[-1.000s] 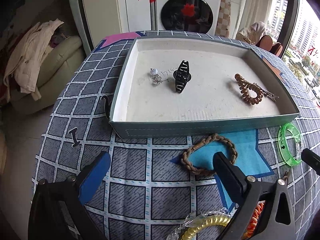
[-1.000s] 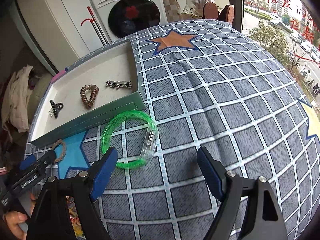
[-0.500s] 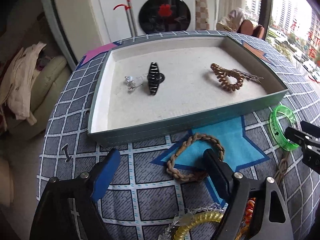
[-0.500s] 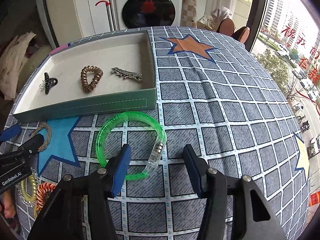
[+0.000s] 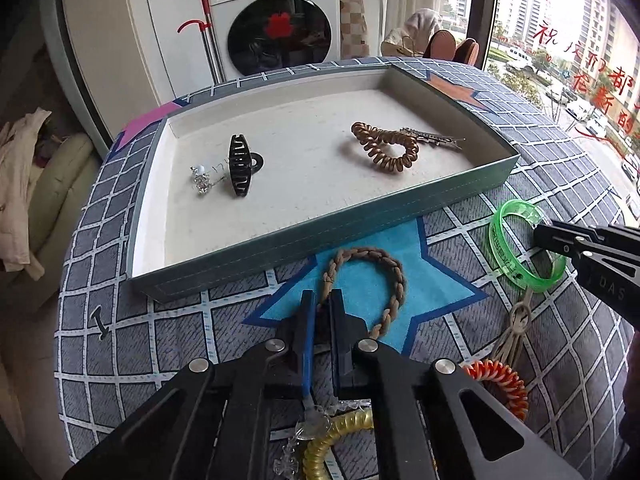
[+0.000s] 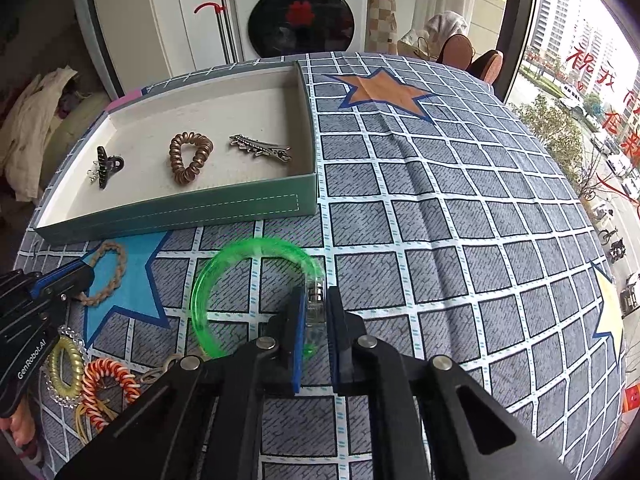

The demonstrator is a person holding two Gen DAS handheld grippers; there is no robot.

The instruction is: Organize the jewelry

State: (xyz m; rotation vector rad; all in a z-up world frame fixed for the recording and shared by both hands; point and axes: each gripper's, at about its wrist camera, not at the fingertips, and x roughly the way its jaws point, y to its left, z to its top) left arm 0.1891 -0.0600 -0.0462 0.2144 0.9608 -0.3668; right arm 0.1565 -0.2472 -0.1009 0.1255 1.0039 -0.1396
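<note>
- Nearest the left wrist camera, a yellow coil hair tie (image 5: 340, 436) and a clear beaded piece (image 5: 308, 428) are seen on the worktop (image 6: 460, 240), partly hidden under the gripper body.
- An orange-and-white coil tie (image 5: 502, 384) is seen to the right of these, with a tan cord loop (image 5: 518, 316) just beyond it.
- The left hand-held gripper (image 5: 322, 312) is drawn narrow, and the near end of the braided brown bracelet (image 5: 390, 276) is clamped between its fingers.
- The rest of that bracelet is laid on the blue star of the checked cloth (image 5: 440, 280), just in front of the tray.
- The right hand-held gripper (image 6: 316, 312) is likewise closed narrow, and the clear clasp section of the green bangle (image 6: 224, 272) is pinched between its fingers.
- The bangle is seen tilted on the cloth, near the tray's front right corner; whether it is fully off the surface cannot be told.
- Farther out, the shallow teal tray (image 5: 320, 236) is set on the worktop with its cream floor showing.
- Inside it, a black claw clip (image 5: 240, 168) is laid at the left, with a small silver and pearl piece (image 5: 200, 178) touching or just beside it.
- A brown coil hair tie (image 5: 388, 148) is placed toward the right, with a silver barrette (image 5: 434, 138) just beside it.
- Beyond the worktop, a washing machine (image 5: 276, 24) is seen against the wall.
</note>
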